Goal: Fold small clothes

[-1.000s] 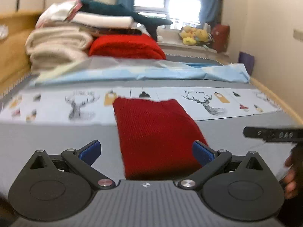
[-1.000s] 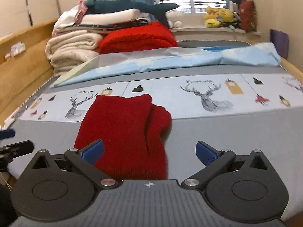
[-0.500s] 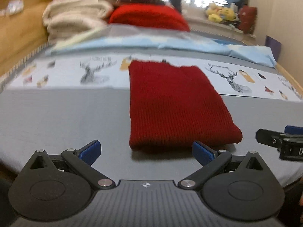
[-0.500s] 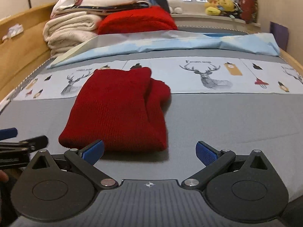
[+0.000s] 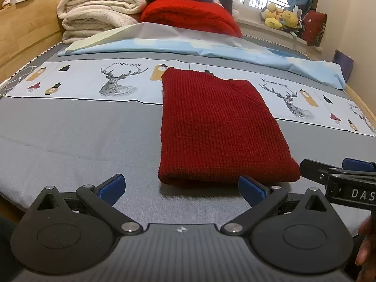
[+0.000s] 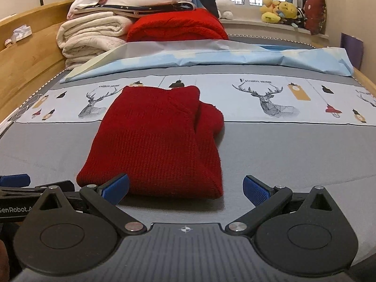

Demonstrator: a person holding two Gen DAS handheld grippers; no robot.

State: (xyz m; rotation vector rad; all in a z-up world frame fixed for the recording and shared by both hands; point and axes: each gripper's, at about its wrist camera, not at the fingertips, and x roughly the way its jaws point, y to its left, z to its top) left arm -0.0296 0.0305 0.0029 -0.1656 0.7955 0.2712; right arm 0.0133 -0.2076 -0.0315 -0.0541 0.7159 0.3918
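A folded dark red knit sweater (image 5: 218, 127) lies flat on the grey bed sheet, its far end on the deer-print strip. In the right wrist view the sweater (image 6: 155, 141) shows a tucked sleeve bulging at its right side. My left gripper (image 5: 181, 185) is open and empty, just short of the sweater's near edge, with its right finger pad close to that edge. My right gripper (image 6: 185, 188) is open and empty, at the sweater's near edge. Each gripper shows at the edge of the other's view.
A light blue sheet (image 5: 188, 47) lies across the bed behind the sweater. Stacked cream blankets (image 6: 91, 35), a bright red blanket (image 6: 176, 25) and a plush shark sit at the back. A wooden bed side (image 5: 25, 28) runs along the left. Plush toys (image 6: 282, 9) line the windowsill.
Both grippers have pulled back towards the near bed edge and dropped lower. The sweater now lies wholly ahead of the fingers, unmoved.
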